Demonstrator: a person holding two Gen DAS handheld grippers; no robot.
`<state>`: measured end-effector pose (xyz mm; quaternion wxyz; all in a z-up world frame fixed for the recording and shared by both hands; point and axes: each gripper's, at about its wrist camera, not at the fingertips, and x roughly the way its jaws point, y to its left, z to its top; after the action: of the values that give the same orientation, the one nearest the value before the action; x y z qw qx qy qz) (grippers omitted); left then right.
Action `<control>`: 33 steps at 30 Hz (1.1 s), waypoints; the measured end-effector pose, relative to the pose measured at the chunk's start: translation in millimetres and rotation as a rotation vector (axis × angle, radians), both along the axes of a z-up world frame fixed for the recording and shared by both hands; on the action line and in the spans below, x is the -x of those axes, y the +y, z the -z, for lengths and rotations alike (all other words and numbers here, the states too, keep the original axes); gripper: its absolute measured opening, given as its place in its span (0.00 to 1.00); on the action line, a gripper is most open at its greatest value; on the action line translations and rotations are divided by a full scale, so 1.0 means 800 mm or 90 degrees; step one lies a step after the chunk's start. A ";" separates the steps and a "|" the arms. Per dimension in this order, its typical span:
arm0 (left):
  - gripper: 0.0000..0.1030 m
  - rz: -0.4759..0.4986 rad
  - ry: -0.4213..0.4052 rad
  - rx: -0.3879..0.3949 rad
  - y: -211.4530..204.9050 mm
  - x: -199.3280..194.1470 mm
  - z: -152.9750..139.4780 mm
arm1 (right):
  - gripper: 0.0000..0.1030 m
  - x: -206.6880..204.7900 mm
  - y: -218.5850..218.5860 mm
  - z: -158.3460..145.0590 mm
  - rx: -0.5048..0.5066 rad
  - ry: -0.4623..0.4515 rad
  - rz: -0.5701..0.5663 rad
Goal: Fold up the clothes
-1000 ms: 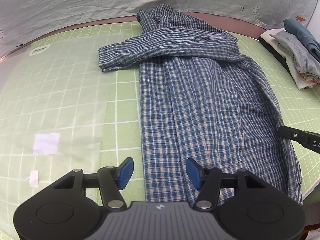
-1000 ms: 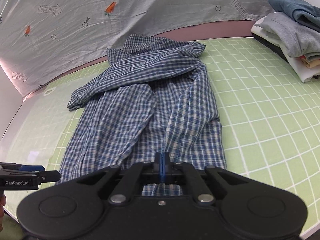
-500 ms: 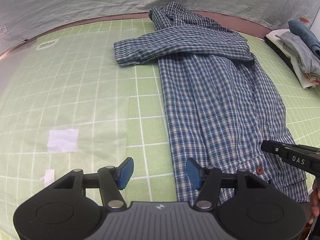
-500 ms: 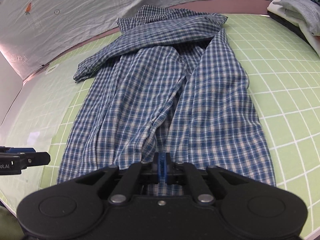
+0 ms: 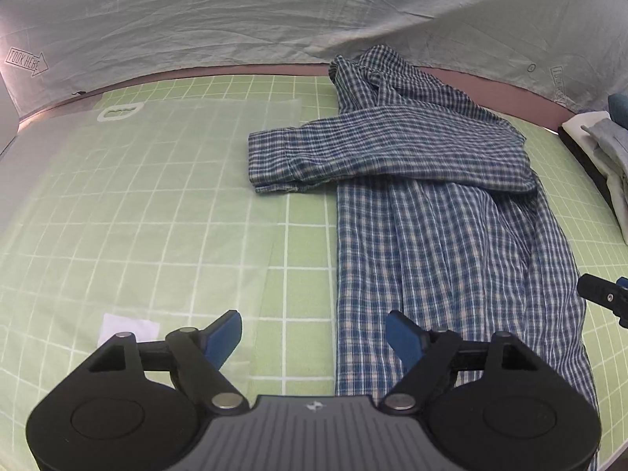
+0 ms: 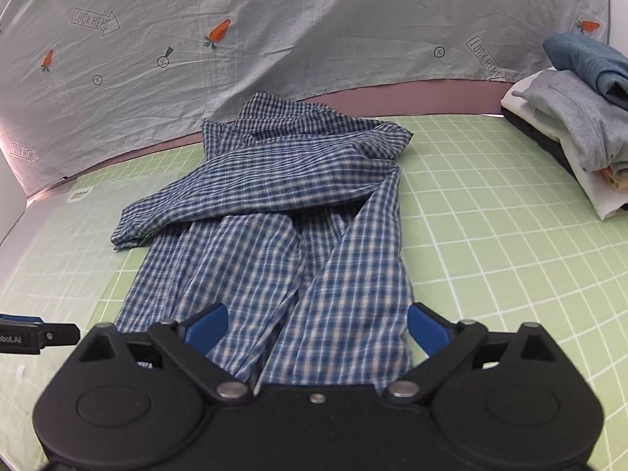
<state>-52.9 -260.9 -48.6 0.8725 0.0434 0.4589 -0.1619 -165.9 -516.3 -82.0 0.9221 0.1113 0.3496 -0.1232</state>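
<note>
Presently, shirt: a blue-and-white checked shirt (image 5: 435, 231) lies lengthwise on the green gridded mat (image 5: 157, 235), its collar end at the far edge near the backdrop and its hem at the near edge.
Sleeve: one sleeve (image 5: 353, 153) is folded across the chest, its cuff reaching out to the left onto the mat and touching the edge of a clear plastic sheet (image 5: 157, 165).
Body of the shirt: it is narrowed into a long strip, with loose folds running from far to near; in the right wrist view a deep crease (image 6: 302, 267) divides two front panels.
Left gripper: the left gripper (image 5: 314, 337) hangs over the near left edge of the shirt, its jaws having just been opening and now standing wide; the left pad is over bare mat, the right pad over the checked cloth, and nothing is clamped.
Right gripper: the right gripper (image 6: 316, 327) sits over the near hem, its jaws having just been opening from a closed pinch to a wide spread; the hem lies loose between the blue pads, not pressed by them.
Stack: folded clothes (image 6: 581, 125) are piled at the far right, well apart from the shirt.
Backdrop: a pale printed cloth (image 6: 274, 31) with carrots and arrows hangs behind.
</note>
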 end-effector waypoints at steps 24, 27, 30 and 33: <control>0.89 -0.129 0.036 -0.018 -0.032 -0.227 0.035 | 0.97 -0.242 -0.120 0.027 -0.001 0.032 -0.018; 0.88 -0.128 0.049 -0.011 -0.033 -0.236 0.044 | 0.94 -0.243 -0.129 0.030 -0.027 0.020 -0.011; 0.79 -0.115 0.053 -0.010 -0.038 -0.241 0.048 | 0.80 -0.250 -0.135 0.031 -0.045 0.014 -0.006; 0.62 -0.109 0.059 -0.021 -0.045 -0.247 0.053 | 0.53 -0.260 -0.138 0.032 -0.055 0.020 -0.013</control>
<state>144.8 -296.6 -91.3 0.8602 0.0109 0.5034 -0.0812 42.5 -626.8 -107.5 0.9121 0.1453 0.3699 -0.1006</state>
